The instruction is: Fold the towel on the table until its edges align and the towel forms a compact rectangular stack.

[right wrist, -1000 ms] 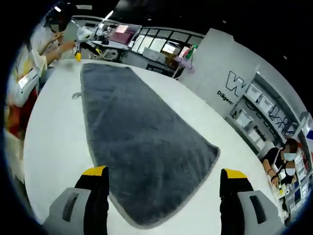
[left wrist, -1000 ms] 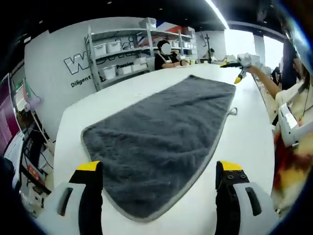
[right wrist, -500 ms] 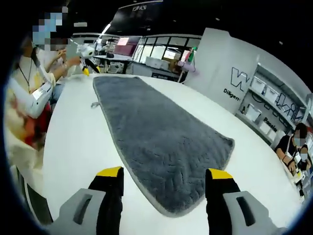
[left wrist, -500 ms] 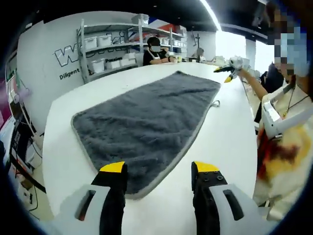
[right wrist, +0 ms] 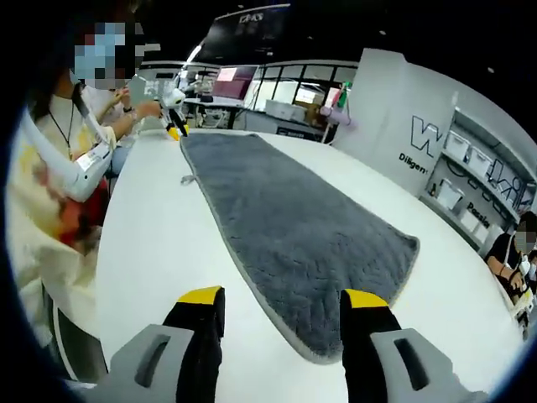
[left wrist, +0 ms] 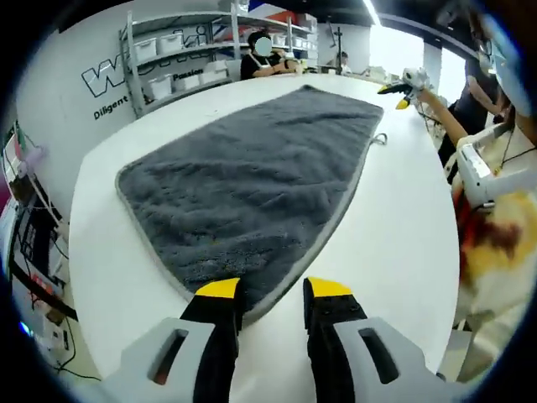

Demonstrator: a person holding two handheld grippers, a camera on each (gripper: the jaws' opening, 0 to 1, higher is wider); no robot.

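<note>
Left tongs (left wrist: 273,295) straddle towel (left wrist: 252,168) corner; right tongs (right wrist: 284,304) likewise.

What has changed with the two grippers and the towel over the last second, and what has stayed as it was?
Both grippers have narrowed their fingers and dropped toward the towel's near edge. The left gripper now has its fingers close together at the grey towel corner; the right gripper has closed partway. Neither has taken hold yet. The towel still lies flat and unfolded on the white table.
</note>
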